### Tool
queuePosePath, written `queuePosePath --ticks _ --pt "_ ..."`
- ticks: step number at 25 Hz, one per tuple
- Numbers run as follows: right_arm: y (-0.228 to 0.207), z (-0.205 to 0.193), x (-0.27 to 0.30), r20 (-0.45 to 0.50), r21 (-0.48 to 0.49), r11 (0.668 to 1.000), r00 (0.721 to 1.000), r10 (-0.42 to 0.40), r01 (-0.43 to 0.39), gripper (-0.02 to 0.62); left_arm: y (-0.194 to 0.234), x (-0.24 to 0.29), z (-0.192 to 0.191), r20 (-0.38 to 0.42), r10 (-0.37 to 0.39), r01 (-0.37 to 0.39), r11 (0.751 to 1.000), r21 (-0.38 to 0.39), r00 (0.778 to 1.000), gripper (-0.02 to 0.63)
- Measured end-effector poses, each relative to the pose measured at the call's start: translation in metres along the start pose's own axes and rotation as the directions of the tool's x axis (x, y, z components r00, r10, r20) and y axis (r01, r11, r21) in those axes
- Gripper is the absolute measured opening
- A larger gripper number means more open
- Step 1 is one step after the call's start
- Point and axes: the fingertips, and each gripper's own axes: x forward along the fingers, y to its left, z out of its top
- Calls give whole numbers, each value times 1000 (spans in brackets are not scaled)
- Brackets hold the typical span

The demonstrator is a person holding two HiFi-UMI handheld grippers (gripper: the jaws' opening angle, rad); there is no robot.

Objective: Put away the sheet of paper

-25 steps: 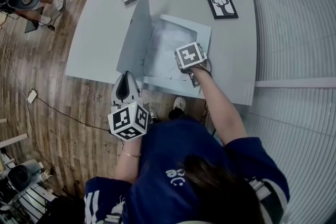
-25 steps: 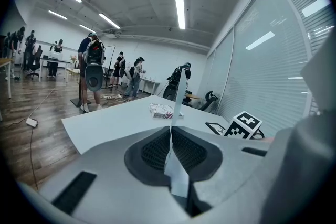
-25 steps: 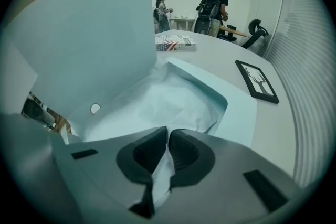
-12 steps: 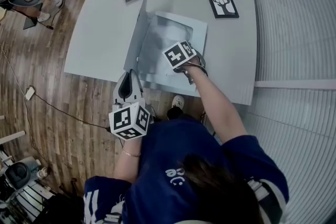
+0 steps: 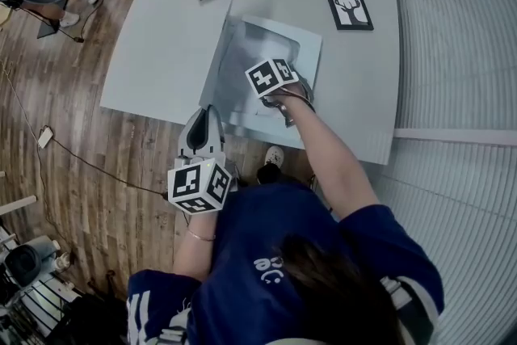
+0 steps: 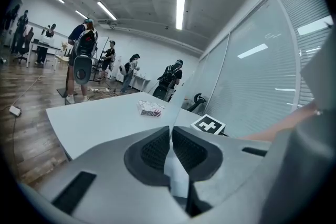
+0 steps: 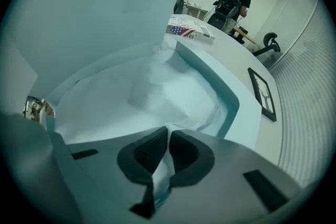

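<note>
Lid (image 5: 238, 65) has dropped lower over right hand-held gripper (image 7: 169, 136) pinching paper (image 7: 157, 94).

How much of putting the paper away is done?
Nearly there. The file box lies open, its cover held up by the left tongs. The right tongs pinch the paper, which already lies inside the box. Left to do: let go of the paper and shut the cover.

Earlier-steep lid (image 5: 242, 65) now leans low over box (image 5: 313, 52), covering most of sheet of paper (image 7: 136, 92). Right hand-held gripper (image 5: 276, 91) shifted inward toward box middle, lower.
</note>
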Motion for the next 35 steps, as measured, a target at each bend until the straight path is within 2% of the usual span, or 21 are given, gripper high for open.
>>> queuePosePath --ticks 3,6,10,14,17,20,22,24,27,29,31,33,35 --pt "4 -3 3 -30 -19 1000 999 11 -12 41 5 -1 1 4 6 -6 1000 -7 1000 20" --pt "11 3 -3 15 70 992 995 101 -101 179 14 -1 5 15 25 -24 1000 -9 1000 20" --pt "12 12 -23 113 196 957 974 196 -215 318 18 -2 7 16 33 -33 999 -2 999 20" --pt "-6 23 -51 223 235 939 954 202 -253 325 19 -1 7 7 17 -17 1000 11 1000 20" --pt "-22 34 -84 351 270 915 915 197 -300 325 16 -1 5 -6 -5 6 1000 25 1000 20" --pt "-34 41 -124 489 309 875 852 190 -372 325 12 -1 4 -22 -31 33 998 61 999 21" --pt "-39 43 -151 577 326 846 797 176 -423 325 10 -1 2 -34 -48 51 995 89 998 25" --pt "-43 43 -179 664 331 815 731 157 -475 325 7 -1 0 -48 -67 72 992 103 997 31" --pt "-46 40 -222 781 309 781 614 117 -543 324 0 0 -4 -74 -107 115 986 120 992 40" --pt "-46 34 -249 842 291 777 536 69 -558 324 -6 1 -7 -98 -142 155 977 147 985 46" --pt "-46 24 -269 879 283 788 476 14 -546 317 -14 1 -13 -125 -174 194 966 172 977 54" --pt "-42 9 -280 895 290 800 445 -33 -525 308 -21 -1 -19 -145 -199 225 955 192 969 60" --pt "-38 -4 -290 901 301 808 429 -67 -506 307 -30 -3 -23 -164 -226 259 941 219 960 64"
